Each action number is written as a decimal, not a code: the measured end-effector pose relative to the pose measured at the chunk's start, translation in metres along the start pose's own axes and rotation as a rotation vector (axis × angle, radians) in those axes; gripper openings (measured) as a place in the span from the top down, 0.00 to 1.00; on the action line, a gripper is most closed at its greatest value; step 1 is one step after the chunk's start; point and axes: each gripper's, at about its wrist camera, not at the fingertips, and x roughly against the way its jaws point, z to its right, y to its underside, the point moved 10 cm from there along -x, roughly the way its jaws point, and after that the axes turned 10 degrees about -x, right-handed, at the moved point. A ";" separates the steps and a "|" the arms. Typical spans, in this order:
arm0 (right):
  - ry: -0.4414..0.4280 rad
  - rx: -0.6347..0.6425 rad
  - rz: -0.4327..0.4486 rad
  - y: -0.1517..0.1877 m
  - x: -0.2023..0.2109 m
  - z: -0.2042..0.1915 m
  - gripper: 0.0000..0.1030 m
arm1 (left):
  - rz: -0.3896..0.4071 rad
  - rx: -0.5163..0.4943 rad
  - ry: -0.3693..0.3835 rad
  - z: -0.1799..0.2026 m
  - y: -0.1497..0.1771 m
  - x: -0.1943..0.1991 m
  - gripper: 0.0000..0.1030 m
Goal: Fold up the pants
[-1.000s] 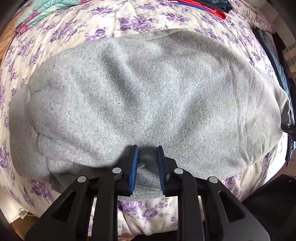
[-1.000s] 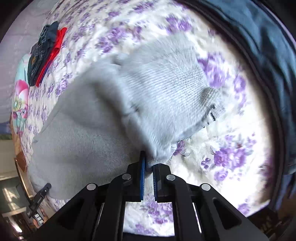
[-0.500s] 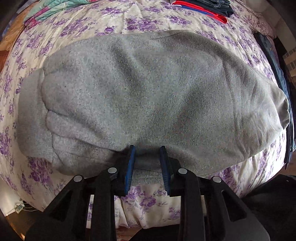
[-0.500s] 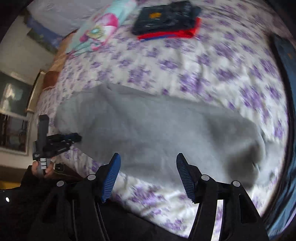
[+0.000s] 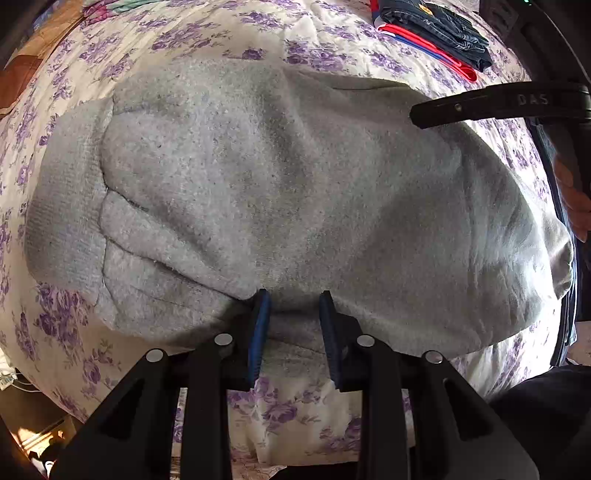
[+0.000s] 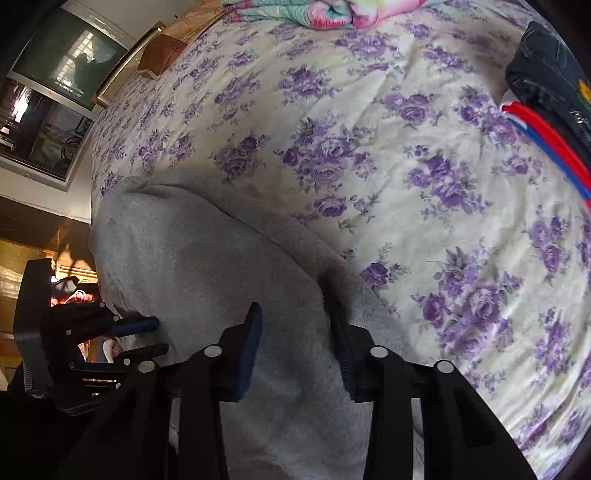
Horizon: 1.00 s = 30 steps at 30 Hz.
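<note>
Looking down my left gripper (image 5: 293, 325), I am seeing its blue pads spread apart with the near hem of the gray pants (image 5: 295, 199) lying between them but not pinched. The pants are lying flat and folded over on the flowered bedspread (image 5: 280, 410), near its front edge, ribbed cuff end out to the left. My right gripper (image 6: 295, 347) is hanging over the other end of the same cloth, jaws also wide and gripping nothing. I am judging the fabric as thick fleece: soft, limp, light enough for one pinch, not slippery, likely to sag and bunch if lifted from the middle. So I am thinking the best hold is on the doubled edges at each end, both layers together, taken well in so the top layer is not sliding off the lower one. Farther back, a stack of dark and red clothes (image 5: 436, 33) is sitting well apart, and a bright folded blanket (image 6: 321, 11) is lying at the far end.
</note>
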 end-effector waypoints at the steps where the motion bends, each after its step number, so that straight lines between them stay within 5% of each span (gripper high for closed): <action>1: -0.026 -0.016 -0.012 -0.001 -0.003 0.001 0.78 | -0.001 0.005 0.004 -0.007 0.004 0.004 0.74; 2: -0.037 -0.032 -0.007 -0.004 -0.004 0.004 0.90 | -0.002 0.011 0.009 -0.009 0.005 0.005 0.74; 6: -0.006 -0.030 0.064 -0.016 0.019 0.002 0.91 | -0.003 0.041 0.034 -0.014 0.007 0.008 0.74; 10: 0.121 -0.010 0.005 -0.017 -0.015 0.016 0.90 | -0.020 0.041 0.018 -0.015 0.005 0.002 0.74; 14: 0.080 -0.056 -0.005 -0.018 -0.024 0.024 0.81 | -0.052 0.011 -0.009 -0.013 0.004 0.002 0.74; 17: 0.087 -0.053 0.009 -0.012 0.010 0.024 0.72 | -0.061 -0.012 -0.005 -0.008 -0.001 0.016 0.74; 20: 0.106 -0.045 0.172 -0.003 0.083 0.028 0.45 | 0.002 -0.071 0.013 0.007 -0.024 0.043 0.74; 24: 0.146 -0.123 0.343 0.052 0.162 0.057 0.43 | 0.074 -0.166 0.115 0.048 -0.072 0.061 0.73; 30: 0.278 -0.340 0.379 0.186 0.179 0.112 0.43 | -0.004 -0.301 0.231 0.129 -0.132 0.004 0.73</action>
